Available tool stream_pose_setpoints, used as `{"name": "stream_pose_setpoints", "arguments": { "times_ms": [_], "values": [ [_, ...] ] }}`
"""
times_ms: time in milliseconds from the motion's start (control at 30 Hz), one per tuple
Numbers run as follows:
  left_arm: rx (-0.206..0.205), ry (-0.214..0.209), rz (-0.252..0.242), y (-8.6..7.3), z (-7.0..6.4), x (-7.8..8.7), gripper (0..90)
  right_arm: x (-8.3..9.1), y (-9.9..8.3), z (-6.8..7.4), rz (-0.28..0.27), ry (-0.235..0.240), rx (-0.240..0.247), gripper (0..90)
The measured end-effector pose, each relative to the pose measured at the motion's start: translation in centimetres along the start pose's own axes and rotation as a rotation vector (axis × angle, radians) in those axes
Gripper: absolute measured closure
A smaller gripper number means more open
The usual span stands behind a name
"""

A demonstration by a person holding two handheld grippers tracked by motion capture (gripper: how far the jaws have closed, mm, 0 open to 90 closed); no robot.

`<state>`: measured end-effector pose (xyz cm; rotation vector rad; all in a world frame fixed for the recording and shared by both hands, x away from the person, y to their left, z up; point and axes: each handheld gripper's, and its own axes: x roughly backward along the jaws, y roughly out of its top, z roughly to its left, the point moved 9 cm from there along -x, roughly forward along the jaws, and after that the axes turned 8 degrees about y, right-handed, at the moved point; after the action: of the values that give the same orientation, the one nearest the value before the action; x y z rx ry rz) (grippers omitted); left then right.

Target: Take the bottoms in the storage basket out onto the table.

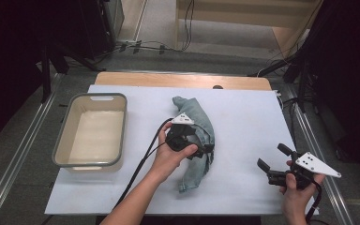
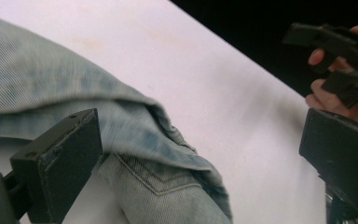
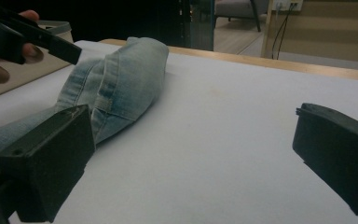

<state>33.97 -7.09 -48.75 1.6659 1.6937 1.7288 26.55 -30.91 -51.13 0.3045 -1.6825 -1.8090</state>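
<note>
No brand, label or writing can be read on anything here. One pair of light-blue jeans (image 1: 198,140) lies bunched in a curved heap near the middle of the white counter (image 1: 243,122). One grey plastic tub (image 1: 93,130) stands at the counter's left side, well apart from the jeans.

The left tool (image 1: 201,149) is over the jeans' middle, held in the left hand (image 1: 171,157). In the left gripper view its jaws stand wide apart, released, with denim and a stitched pocket seam between and beneath them; whether a jaw touches the cloth cannot be told.

The right tool (image 1: 273,165), held in the right hand (image 1: 296,190), is near the counter's right front edge, well apart from the jeans, its jaws spread and released over bare counter.
</note>
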Motion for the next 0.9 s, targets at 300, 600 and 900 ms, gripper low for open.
{"name": "stream_pose_setpoints", "arguments": {
  "times_ms": [300,600,900],
  "values": [
    [-0.040,0.040,-0.061,-0.1,0.4,3.7,0.0,-0.1,-0.2,0.1,0.009,-0.001,0.006,0.0],
    [-0.049,0.071,-0.127,-0.5,1.3,8.0,0.0,-0.4,-0.4,0.3,0.025,0.008,0.007,0.0],
    [-0.056,0.137,-0.201,-1.4,2.7,12.7,0.0,-0.2,-0.5,0.2,0.023,0.008,-0.001,0.0]
  ]
}}
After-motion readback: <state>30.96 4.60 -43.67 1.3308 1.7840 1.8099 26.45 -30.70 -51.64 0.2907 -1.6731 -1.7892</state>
